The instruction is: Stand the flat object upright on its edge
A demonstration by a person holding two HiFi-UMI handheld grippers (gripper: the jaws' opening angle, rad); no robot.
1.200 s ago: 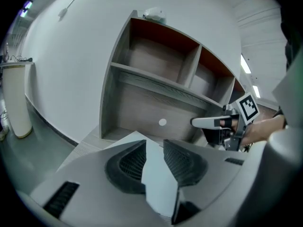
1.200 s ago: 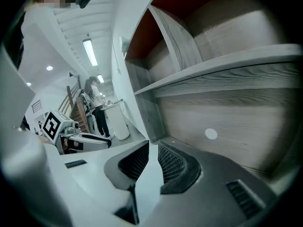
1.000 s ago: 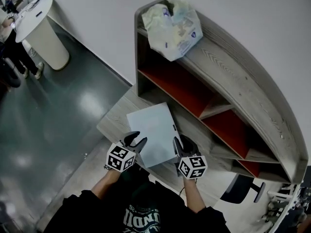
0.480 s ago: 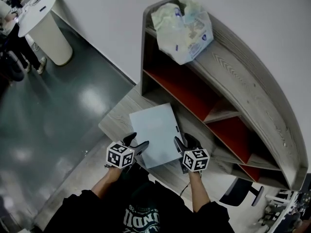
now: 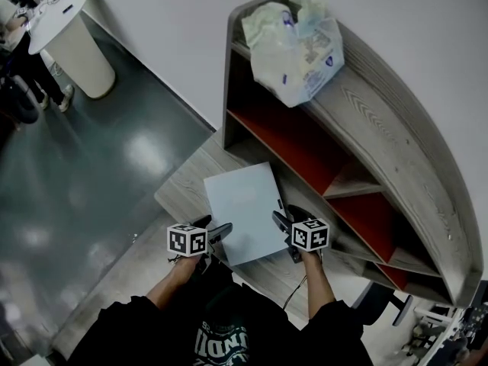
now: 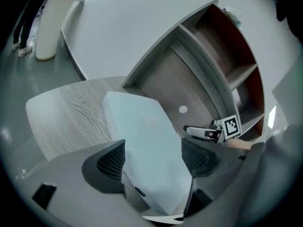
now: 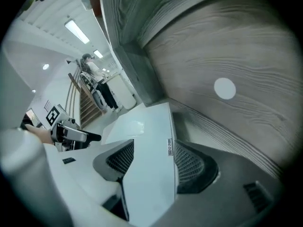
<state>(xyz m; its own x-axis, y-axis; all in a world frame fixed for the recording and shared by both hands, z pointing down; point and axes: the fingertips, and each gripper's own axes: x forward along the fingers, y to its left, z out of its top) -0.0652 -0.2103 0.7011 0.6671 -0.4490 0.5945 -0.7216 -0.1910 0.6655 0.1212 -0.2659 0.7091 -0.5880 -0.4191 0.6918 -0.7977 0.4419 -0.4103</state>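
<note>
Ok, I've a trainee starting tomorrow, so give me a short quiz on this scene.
1. True or false: the white bag sits on top of the shelf unit.
2. The white flat box lies: A on the floor; B on the desk; C in a red compartment.
3. What sits inside the left tongs and the right tongs?
Key: 1 true. 2 B. 3 the white flat box's side edges; both tongs are opening.

Bystander (image 5: 34, 71) cut off at edge.
</note>
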